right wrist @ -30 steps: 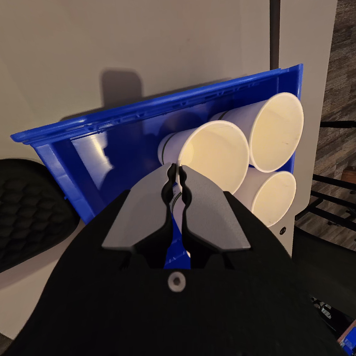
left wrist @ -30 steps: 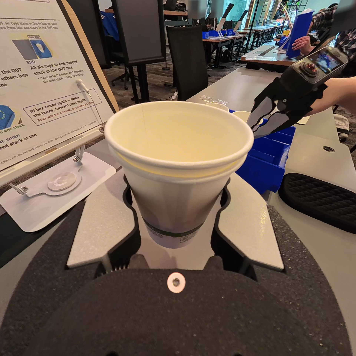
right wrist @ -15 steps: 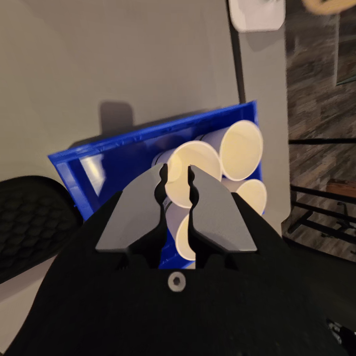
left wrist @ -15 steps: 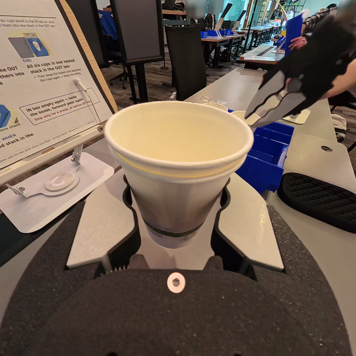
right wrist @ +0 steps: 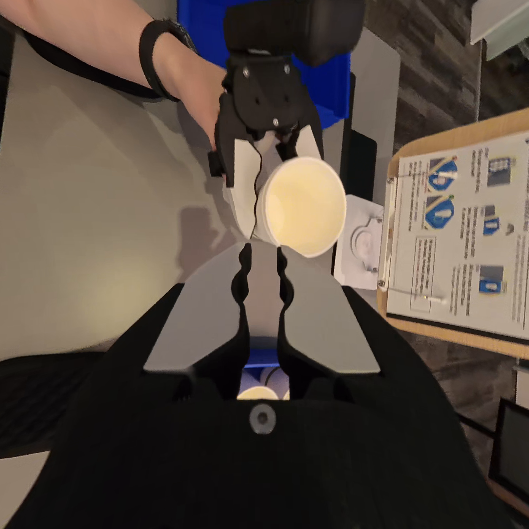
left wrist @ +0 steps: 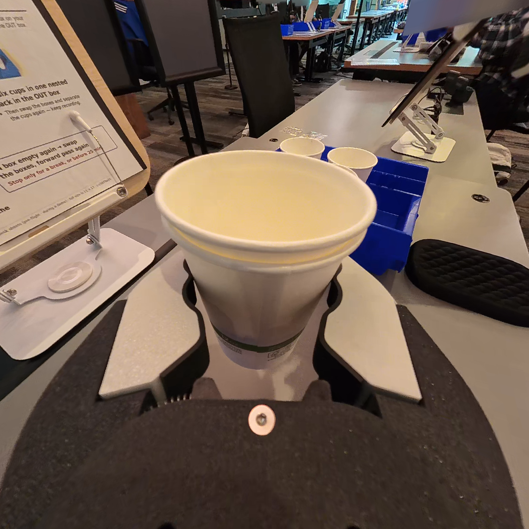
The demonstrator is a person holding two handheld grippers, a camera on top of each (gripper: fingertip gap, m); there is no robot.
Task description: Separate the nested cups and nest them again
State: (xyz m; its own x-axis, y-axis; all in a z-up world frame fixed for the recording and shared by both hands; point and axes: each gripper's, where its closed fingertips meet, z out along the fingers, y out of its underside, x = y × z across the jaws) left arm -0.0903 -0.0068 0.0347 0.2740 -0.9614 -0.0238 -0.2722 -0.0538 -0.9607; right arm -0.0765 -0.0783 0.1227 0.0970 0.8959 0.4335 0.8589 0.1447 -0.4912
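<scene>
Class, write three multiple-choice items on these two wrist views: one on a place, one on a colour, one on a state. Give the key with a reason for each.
1. Where do the loose cups stand?
A. in the blue bin
B. on the black pad
C. on the floor

2. What colour is the bin?
A. red
B. blue
C. green

3. How is the left gripper?
A. open and empty
B. shut on the nested cups
C. lying on the table

Key:
1 A, the loose cups rise from the far end of the bin in the left wrist view.
2 B, its walls are bright blue.
3 B, its fingers press both sides of the nested cups, whose two rims show stacked; the right gripper hangs open close by the rim.
</scene>
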